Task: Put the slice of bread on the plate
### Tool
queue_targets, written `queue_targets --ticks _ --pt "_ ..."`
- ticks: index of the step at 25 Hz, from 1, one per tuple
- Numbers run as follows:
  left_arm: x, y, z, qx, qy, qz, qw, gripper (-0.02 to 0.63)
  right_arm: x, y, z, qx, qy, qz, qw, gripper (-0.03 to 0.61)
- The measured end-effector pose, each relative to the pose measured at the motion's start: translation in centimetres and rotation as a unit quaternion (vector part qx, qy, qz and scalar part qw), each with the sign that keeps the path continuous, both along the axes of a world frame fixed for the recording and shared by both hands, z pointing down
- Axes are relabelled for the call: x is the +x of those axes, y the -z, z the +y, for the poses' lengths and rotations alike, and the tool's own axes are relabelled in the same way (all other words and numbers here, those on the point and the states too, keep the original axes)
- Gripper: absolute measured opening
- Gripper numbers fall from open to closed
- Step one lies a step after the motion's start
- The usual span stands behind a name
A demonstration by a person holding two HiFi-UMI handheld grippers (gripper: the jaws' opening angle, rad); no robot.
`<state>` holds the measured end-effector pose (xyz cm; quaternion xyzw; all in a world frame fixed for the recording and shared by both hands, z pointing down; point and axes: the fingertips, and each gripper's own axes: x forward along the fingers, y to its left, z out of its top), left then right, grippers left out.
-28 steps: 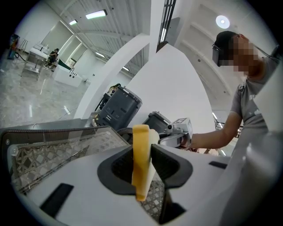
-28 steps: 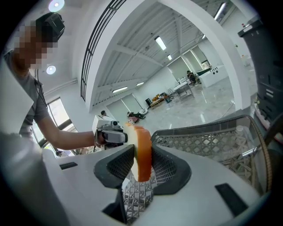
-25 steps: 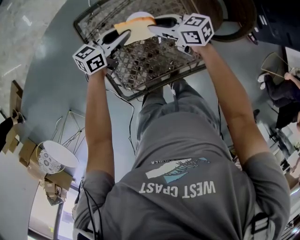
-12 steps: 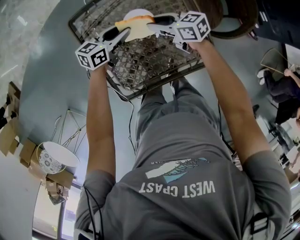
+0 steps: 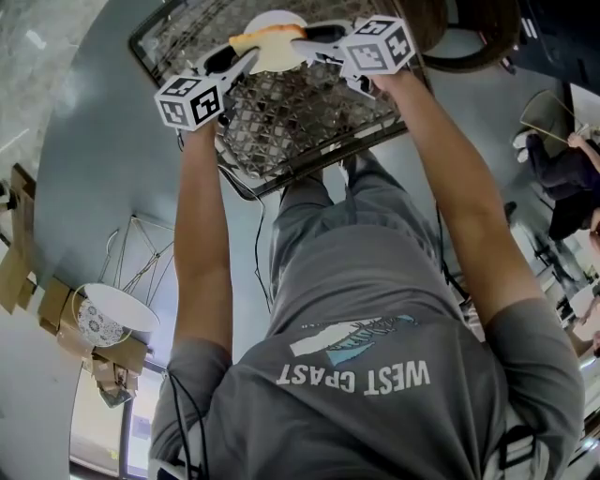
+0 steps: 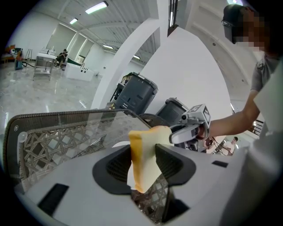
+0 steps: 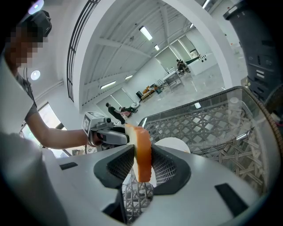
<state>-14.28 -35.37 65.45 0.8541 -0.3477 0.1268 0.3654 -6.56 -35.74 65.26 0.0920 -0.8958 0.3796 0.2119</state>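
- Two grippers share one slice of bread (image 5: 269,49) (image 6: 148,154) (image 7: 143,152), held on edge above the table (image 5: 309,112), over the near rim of the plate (image 5: 278,17).
- On the right gripper (image 5: 305,44), the jaws are clamped on the slice of bread, both pads pressing its faces.
- On the left gripper (image 5: 246,58), the jaws have just been opening. The slice of bread is between them against one pad, and the other pad is clear lower down.
- The white plate sits toward the table's far edge.
- The table is a glass top over woven lattice.
- Whether the slice of bread touches the plate — cannot tell.
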Motion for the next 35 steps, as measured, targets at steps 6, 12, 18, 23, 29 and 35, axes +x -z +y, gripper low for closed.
queue_targets --ticks 6,12,18,23,29,35 --pt "-0.1 -1.4 -0.2 -0.008 0.009 -0.027 0.9996 0.169 0.1 -1.0 -0.2 -0.005 -0.007 0.009 1.000 0.117" --pt "-0.4 -2.9 -0.3 -0.020 0.016 -0.062 0.9977 0.172 0.0 -2.1 -0.5 -0.012 -0.017 0.016 1.000 0.117" --pt "-0.6 -4.1 -0.8 -0.027 0.031 -0.071 0.9966 0.172 -0.2 -3.3 -1.2 -0.012 -0.025 0.037 0.999 0.117" --pt "-0.5 -4.4 -1.1 -0.029 0.032 -0.087 0.9953 0.172 0.0 -4.1 -1.8 0.003 -0.029 0.059 0.998 0.117" --pt "-0.4 -5.2 -1.2 -0.025 0.033 -0.110 0.9930 0.172 0.1 -4.9 -2.1 0.051 -0.026 0.107 0.993 0.117" --pt "-0.1 -5.0 -1.5 -0.003 0.024 -0.155 0.9876 0.178 0.4 -5.7 -2.3 0.092 -0.020 0.149 0.984 0.118"
